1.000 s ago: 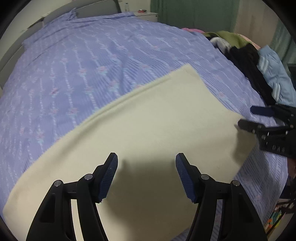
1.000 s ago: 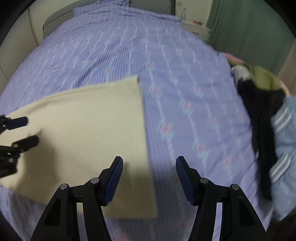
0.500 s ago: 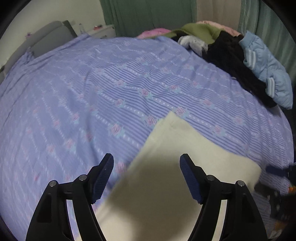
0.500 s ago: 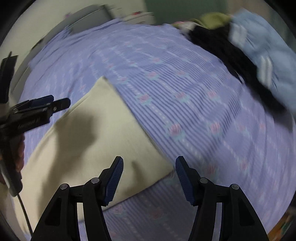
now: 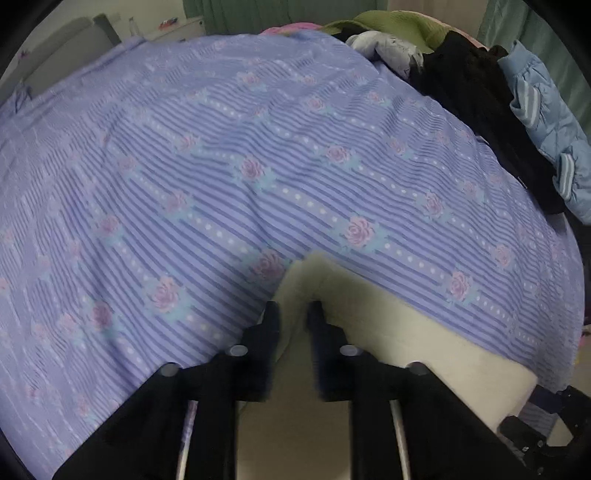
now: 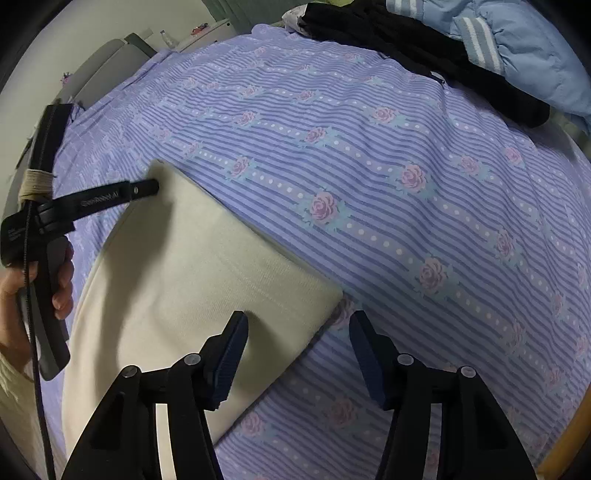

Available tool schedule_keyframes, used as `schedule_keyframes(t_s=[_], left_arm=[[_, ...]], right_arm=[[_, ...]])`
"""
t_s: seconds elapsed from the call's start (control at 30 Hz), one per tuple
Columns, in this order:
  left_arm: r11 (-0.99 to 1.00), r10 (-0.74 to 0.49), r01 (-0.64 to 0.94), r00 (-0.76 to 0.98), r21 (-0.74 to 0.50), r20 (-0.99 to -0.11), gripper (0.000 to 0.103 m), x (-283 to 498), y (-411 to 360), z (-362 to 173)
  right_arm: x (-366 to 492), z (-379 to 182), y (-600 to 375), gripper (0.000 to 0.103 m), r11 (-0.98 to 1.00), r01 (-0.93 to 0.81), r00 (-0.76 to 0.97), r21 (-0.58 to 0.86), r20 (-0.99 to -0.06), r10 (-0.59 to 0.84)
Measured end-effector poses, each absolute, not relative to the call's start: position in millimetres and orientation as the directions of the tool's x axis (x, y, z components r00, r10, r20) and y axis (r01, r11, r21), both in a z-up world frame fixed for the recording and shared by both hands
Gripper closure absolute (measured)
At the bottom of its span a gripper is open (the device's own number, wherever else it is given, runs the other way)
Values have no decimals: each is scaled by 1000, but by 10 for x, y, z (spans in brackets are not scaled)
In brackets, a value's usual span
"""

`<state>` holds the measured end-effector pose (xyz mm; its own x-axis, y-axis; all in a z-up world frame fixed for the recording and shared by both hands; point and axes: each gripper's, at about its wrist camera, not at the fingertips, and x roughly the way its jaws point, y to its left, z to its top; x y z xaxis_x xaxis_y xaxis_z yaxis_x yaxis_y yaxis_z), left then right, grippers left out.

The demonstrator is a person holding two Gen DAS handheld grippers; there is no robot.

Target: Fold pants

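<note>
Cream pants (image 6: 192,280) lie flat near the bed's (image 6: 369,155) front edge, with one far corner already pinched.
My left gripper (image 5: 291,314) has just closed its fingers on that corner. My right gripper (image 6: 295,354) hangs open over the neighbouring corner, not touching. Next, I judge, it must drop and clamp before I lift. Waistband and legs are cut off below; I cannot tell which end this is.

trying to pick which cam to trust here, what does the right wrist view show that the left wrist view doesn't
Right wrist only: the hand holding the left gripper, shut on the pants' far corner, and the right gripper open over the near corner. Left wrist only: the green garment in the pile, and the pinched corner bunched up close. Both: cream pants, floral bedspread, black clothes, blue jacket.
</note>
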<state>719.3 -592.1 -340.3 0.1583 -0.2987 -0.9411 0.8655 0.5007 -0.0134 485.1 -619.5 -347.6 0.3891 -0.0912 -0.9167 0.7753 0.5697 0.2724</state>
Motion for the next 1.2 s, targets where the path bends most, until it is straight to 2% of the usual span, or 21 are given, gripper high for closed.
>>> schedule_keyframes(t_s=[0.07,0.13,0.2,0.27,0.33,0.4,0.57,0.73,0.87,1.2], left_arm=[[536,-319,844,191,-10,-928,96,7200,-5887,-3333],[572,-328,820,221,-7,-919,97,7265,-5857,-3290],[629,-274,773,320,82,-907,97,7342,-5838,-3285],[665,-270,744,321,66,-908,89,7364,-5770,-3242],[678,-312,735,256,-25,-915,76,7310,-5654,-3140],[692,-325,722,286,-21,-901,61,7138,-5472,-2961],[746,-343,665,333,-39,-878,55,6597,-4813,-2533],[853,-312,517,391,-73,-866,46,6106,-4066,-2110],[929,-251,361,459,-80,-852,39,5681,-3310,-1793],[997,-8,66,521,32,-854,37,4589,-1131,-1458]], right_arm=[[4874,-3452,-6203,48,582,772,386,257,-916,-107],[4886,-3426,-6199,48,588,771,382,243,-916,-122],[4922,-3432,-6225,48,594,769,377,236,-918,-123],[4948,-3428,-6262,48,599,768,368,225,-921,-125],[4950,-3375,-6280,48,615,756,380,225,-915,-133],[4946,-3243,-6242,48,668,717,400,202,-903,-156],[4936,-2862,-6005,48,825,543,463,155,-875,-140],[4883,-2447,-5605,48,928,351,525,125,-847,-85],[4790,-2141,-5121,48,976,180,553,126,-833,6],[4467,-1855,-3317,48,969,-194,496,155,-836,234]])
